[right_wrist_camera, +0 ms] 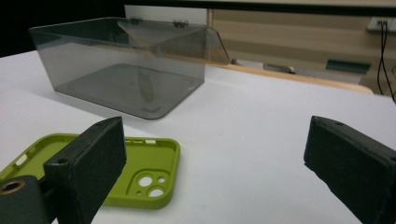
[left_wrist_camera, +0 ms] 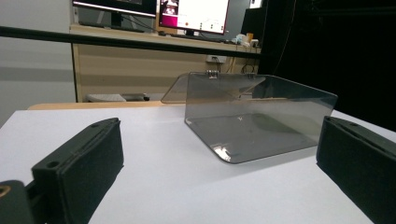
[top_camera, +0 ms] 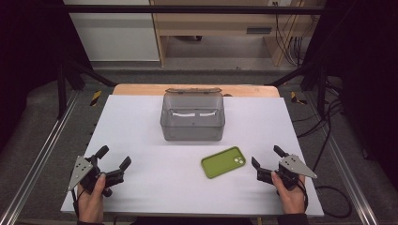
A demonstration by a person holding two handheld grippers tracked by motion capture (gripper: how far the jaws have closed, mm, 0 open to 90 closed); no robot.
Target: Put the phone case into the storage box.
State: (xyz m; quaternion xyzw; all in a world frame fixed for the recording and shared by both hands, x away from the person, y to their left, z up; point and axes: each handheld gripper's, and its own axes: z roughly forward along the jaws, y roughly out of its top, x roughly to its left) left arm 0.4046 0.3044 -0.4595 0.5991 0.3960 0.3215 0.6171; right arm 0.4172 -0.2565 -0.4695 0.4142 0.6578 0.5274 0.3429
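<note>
A smoky transparent plastic box (top_camera: 192,117) with its hinged lid tipped back stands at the middle of the white table (top_camera: 141,117); it looks empty. A lime-green phone case (top_camera: 224,161) lies hollow side up in front of the box, slightly right. My left gripper (top_camera: 114,157) rests open near the front left of the table, its jaws facing the box (left_wrist_camera: 252,116). My right gripper (top_camera: 267,157) is open at the front right, just right of the case (right_wrist_camera: 135,172), with nothing between its jaws. The box (right_wrist_camera: 126,65) stands beyond the case there.
A metal frame rail (top_camera: 42,150) runs along each side of the table. Cables (top_camera: 324,122) hang off the right edge. A wooden desk (left_wrist_camera: 154,60) with monitors stands behind the table.
</note>
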